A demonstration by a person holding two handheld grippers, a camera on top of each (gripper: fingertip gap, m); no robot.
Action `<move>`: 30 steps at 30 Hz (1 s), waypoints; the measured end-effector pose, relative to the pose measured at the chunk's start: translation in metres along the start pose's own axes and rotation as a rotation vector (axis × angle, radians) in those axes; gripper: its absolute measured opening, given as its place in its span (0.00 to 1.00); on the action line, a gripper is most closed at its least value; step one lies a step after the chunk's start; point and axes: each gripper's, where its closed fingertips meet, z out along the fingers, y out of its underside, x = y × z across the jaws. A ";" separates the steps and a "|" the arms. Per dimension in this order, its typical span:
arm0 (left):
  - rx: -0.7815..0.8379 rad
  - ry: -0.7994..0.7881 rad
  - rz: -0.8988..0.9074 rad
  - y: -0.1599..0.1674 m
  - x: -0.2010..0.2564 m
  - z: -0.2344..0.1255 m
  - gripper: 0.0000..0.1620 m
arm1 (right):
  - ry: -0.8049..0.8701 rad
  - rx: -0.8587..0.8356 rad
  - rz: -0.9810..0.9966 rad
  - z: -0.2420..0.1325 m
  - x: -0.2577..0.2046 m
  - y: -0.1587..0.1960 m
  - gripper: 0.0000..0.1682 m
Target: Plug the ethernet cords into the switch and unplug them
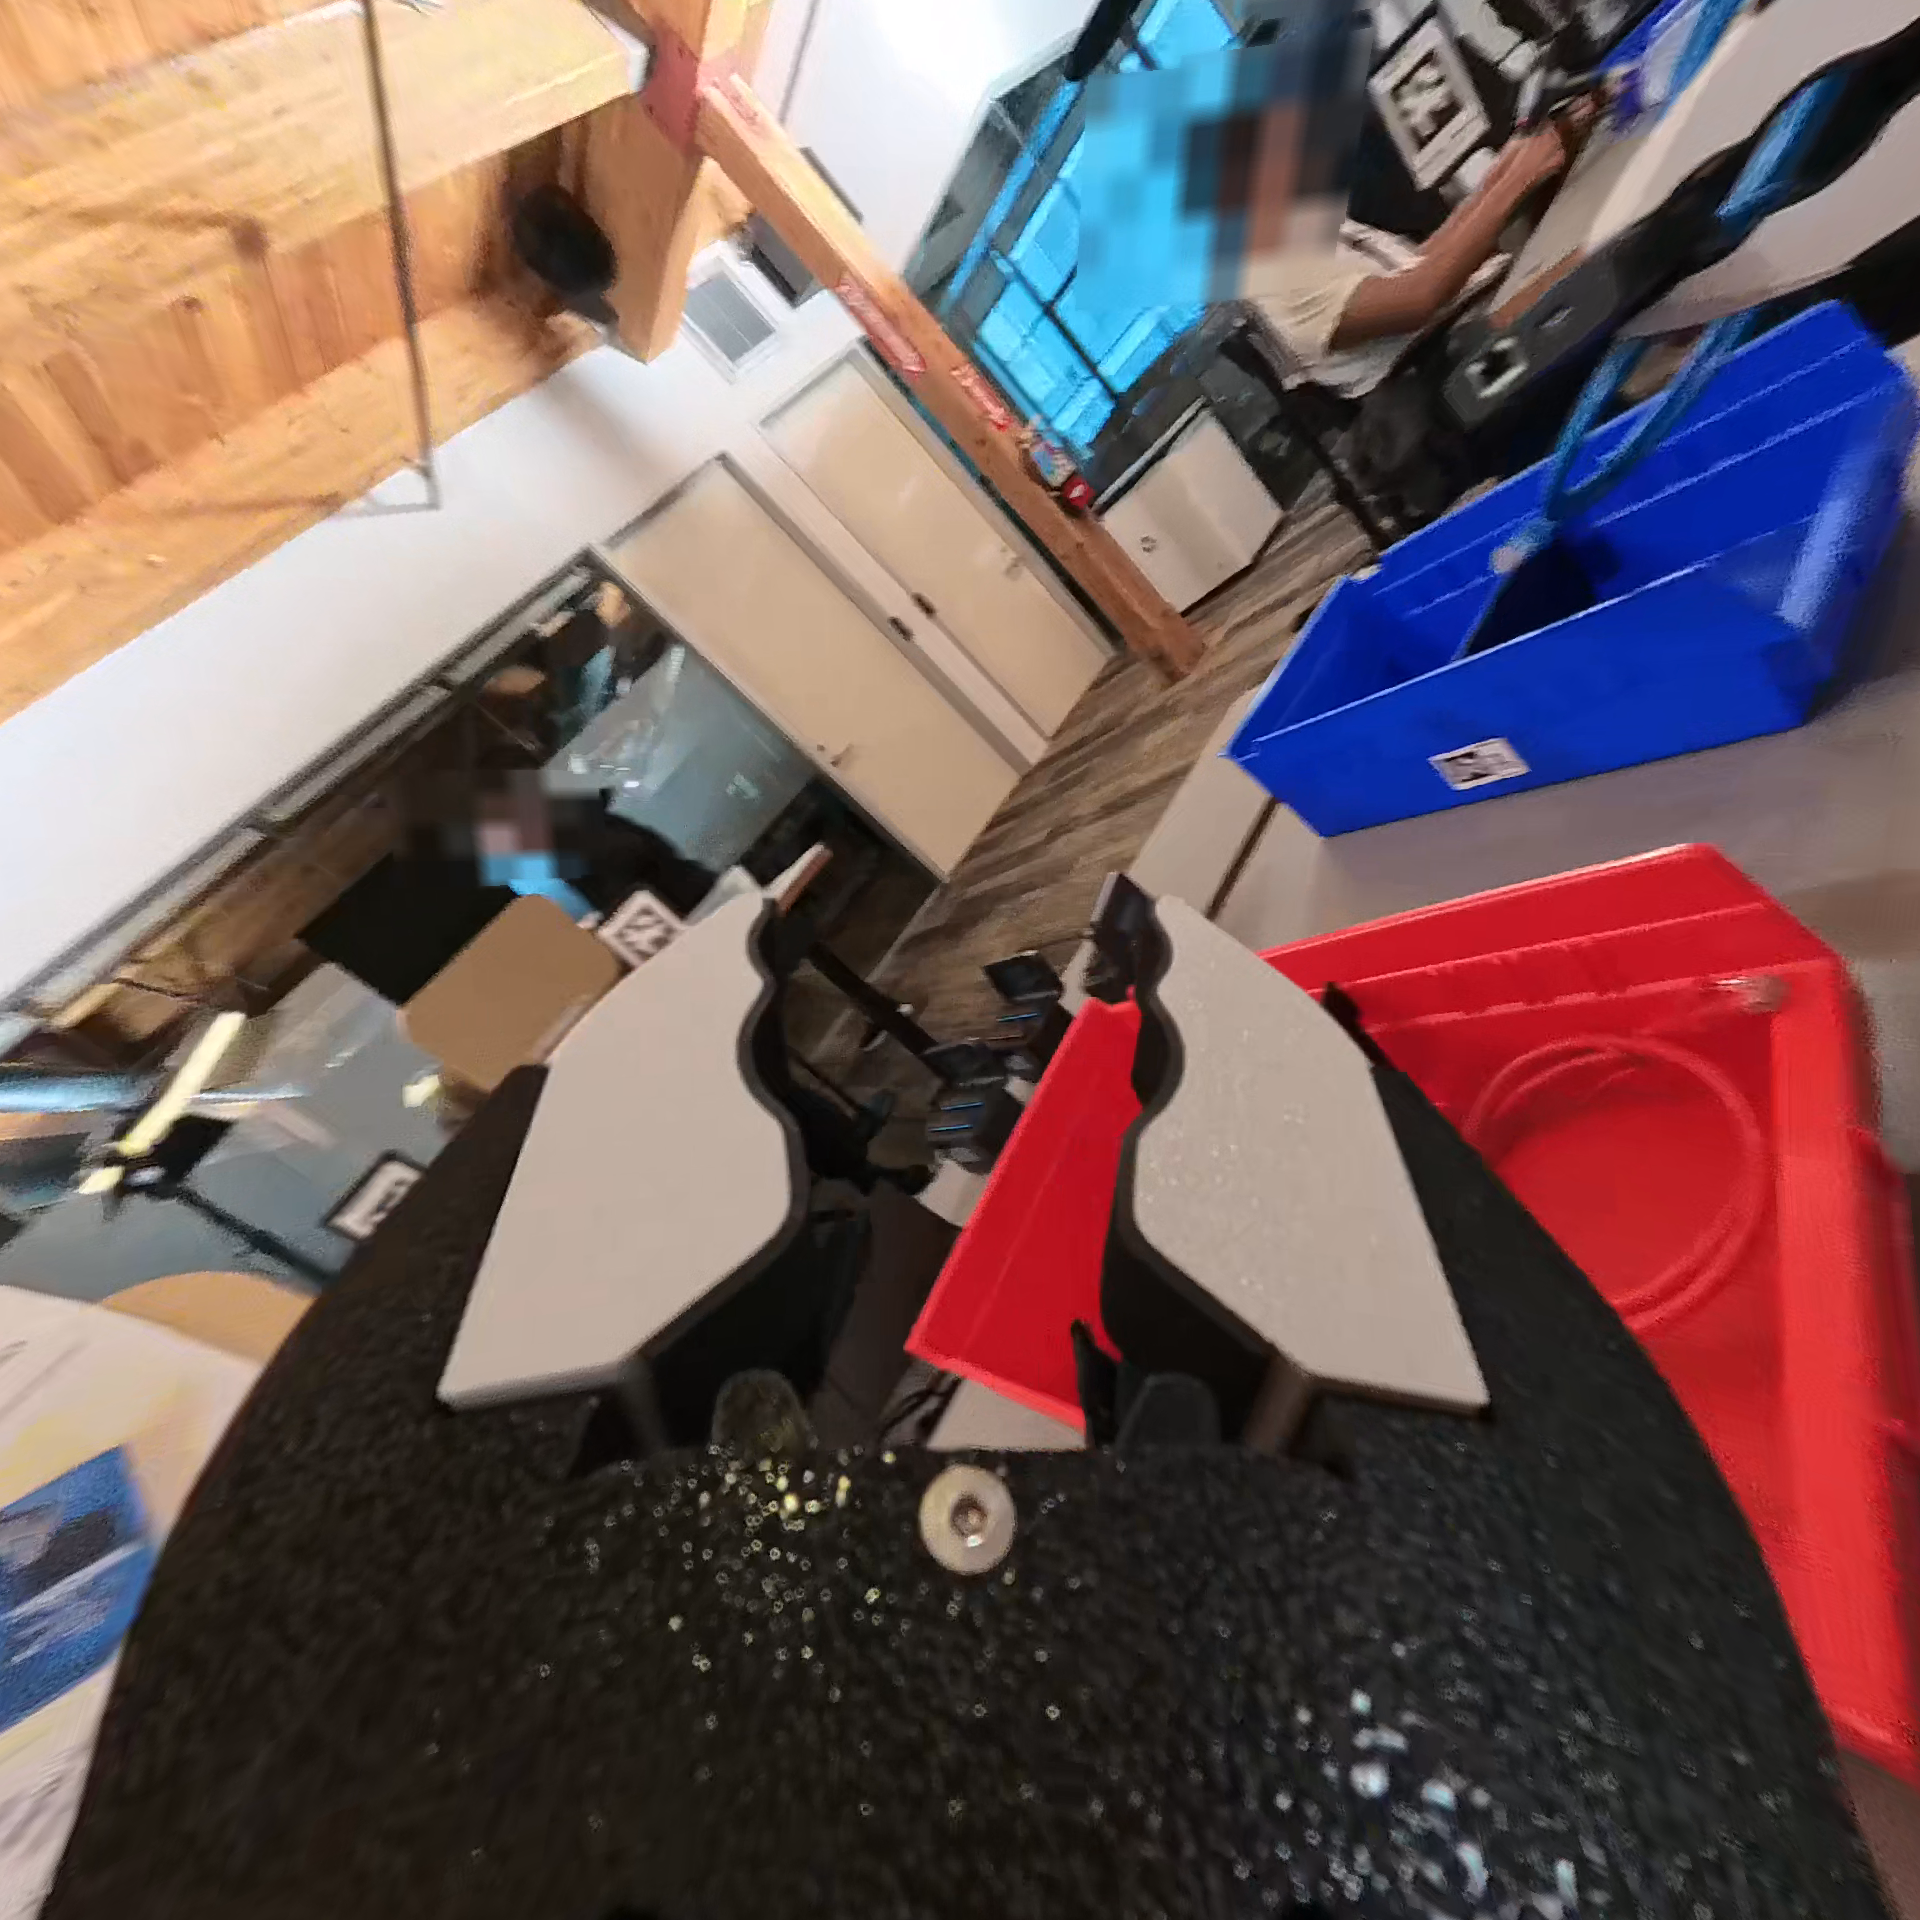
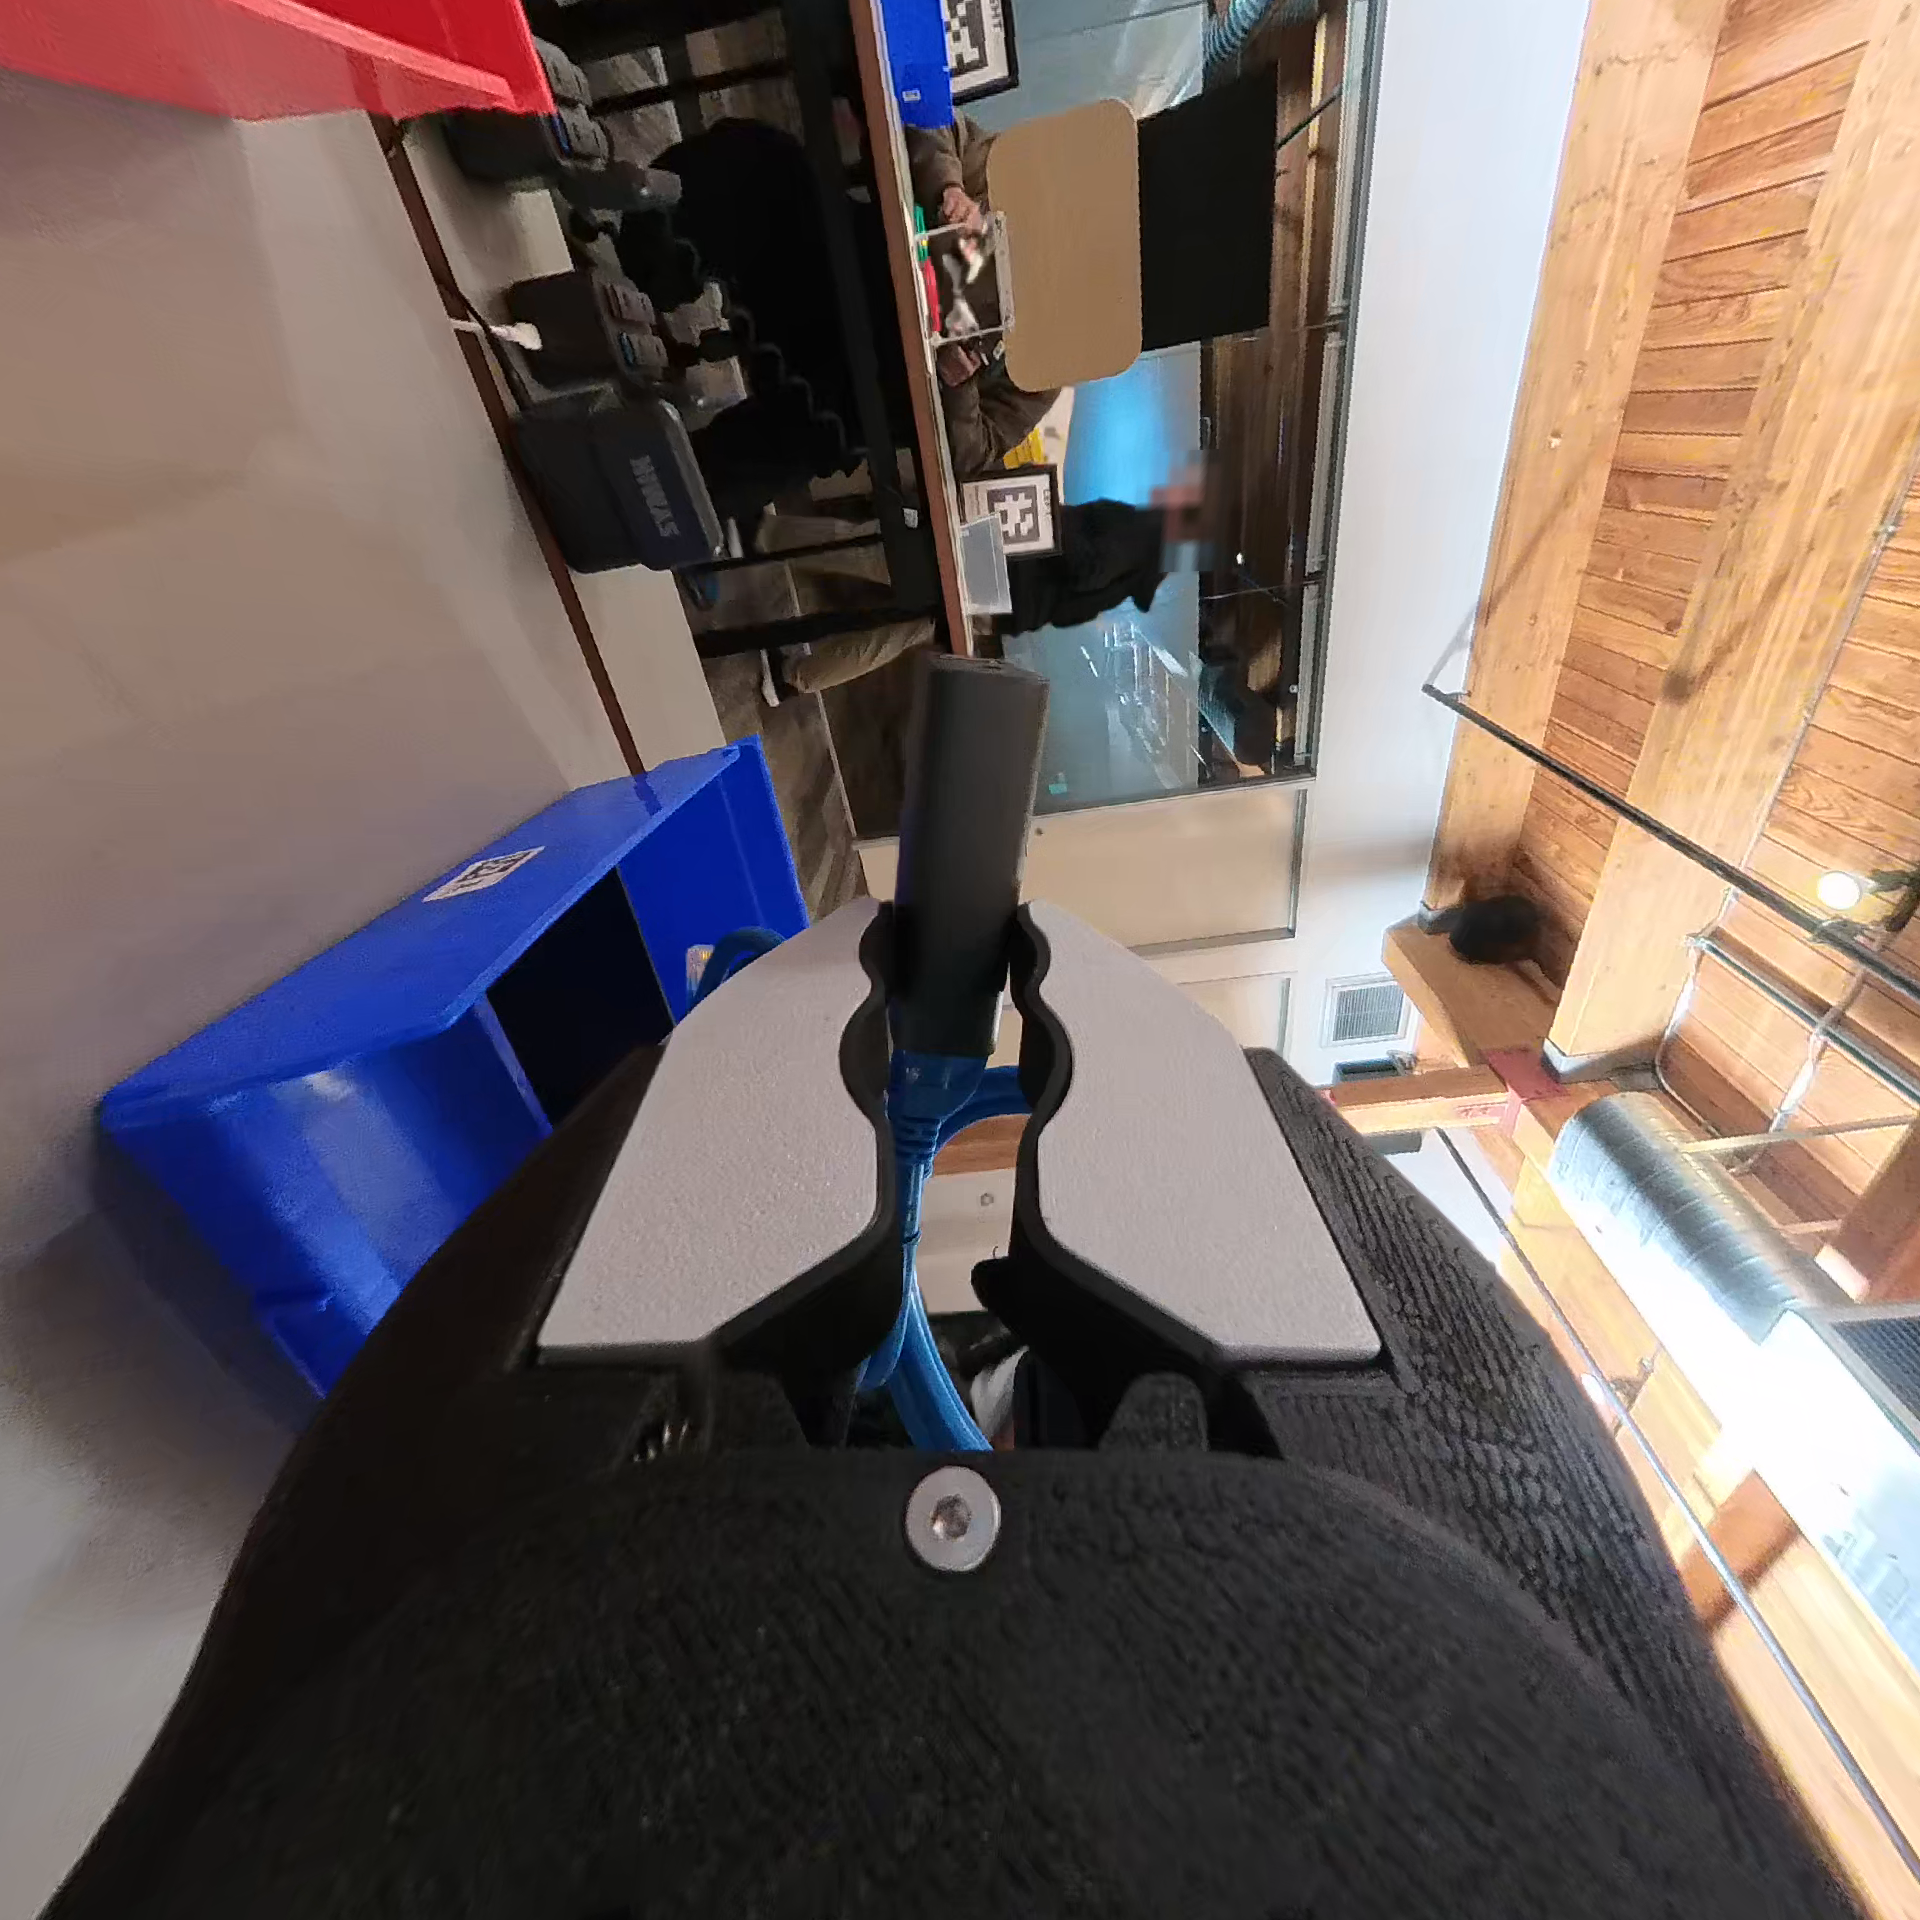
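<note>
My right gripper is shut on a black cylindrical adapter that sticks out past the fingertips. A blue cable plugs into its rear end and runs back between the fingers. A blue bin lies just beside this gripper. My left gripper is open and empty, held over the near corner of a red bin. A pale coiled cable lies in the red bin. In the left wrist view the blue cable rises from the blue bin toward the right gripper.
Both bins stand on a light grey table, the red bin beside the blue one. Black cases and chargers sit past the table edge. People work at other tables. Wooden beams and glass walls are behind. One gripper's finger ends stand about 35 cm off the other's.
</note>
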 end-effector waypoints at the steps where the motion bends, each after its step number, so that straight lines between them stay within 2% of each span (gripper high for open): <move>1: 0.006 0.048 -0.028 0.001 0.008 0.003 0.41 | 0.004 0.007 -0.003 0.000 0.001 -0.003 0.12; 5: 0.046 0.217 -0.140 -0.002 0.041 0.019 0.46 | 0.015 0.061 -0.015 0.000 0.007 -0.024 0.12; 8: 0.201 0.371 -0.461 -0.040 0.052 0.029 0.49 | 0.018 0.112 -0.013 0.004 0.008 -0.046 0.12; 10: 0.246 0.434 -0.567 -0.050 0.059 0.033 0.52 | 0.018 0.157 0.002 0.007 0.009 -0.064 0.12; 14: 0.194 0.377 -0.480 -0.024 0.063 0.048 0.51 | 0.012 0.278 0.035 0.003 0.016 -0.109 0.12; 16: 0.254 0.404 -0.515 -0.026 0.065 0.046 0.47 | -0.005 0.360 0.067 -0.002 0.020 -0.136 0.12; 18: 0.302 0.412 -0.457 -0.029 0.068 0.043 0.37 | -0.066 0.482 0.150 -0.013 0.021 -0.167 0.12; 22: 0.377 0.439 -0.368 -0.041 0.076 0.032 0.42 | -0.258 0.749 0.334 -0.045 0.019 -0.219 0.12; 25: 0.473 0.447 -0.340 -0.057 0.076 0.019 0.39 | -0.382 0.885 0.404 -0.065 0.016 -0.244 0.12; 27: 0.550 0.449 -0.305 -0.067 0.075 0.007 0.31 | -0.427 0.933 0.417 -0.073 0.013 -0.253 0.11; 29: 0.632 0.468 -0.269 -0.076 0.075 -0.007 0.14 | -0.449 0.957 0.423 -0.077 0.012 -0.259 0.12; 30: 0.652 0.459 -0.252 -0.078 0.073 -0.011 0.14 | -0.455 0.975 0.429 -0.079 0.012 -0.261 0.12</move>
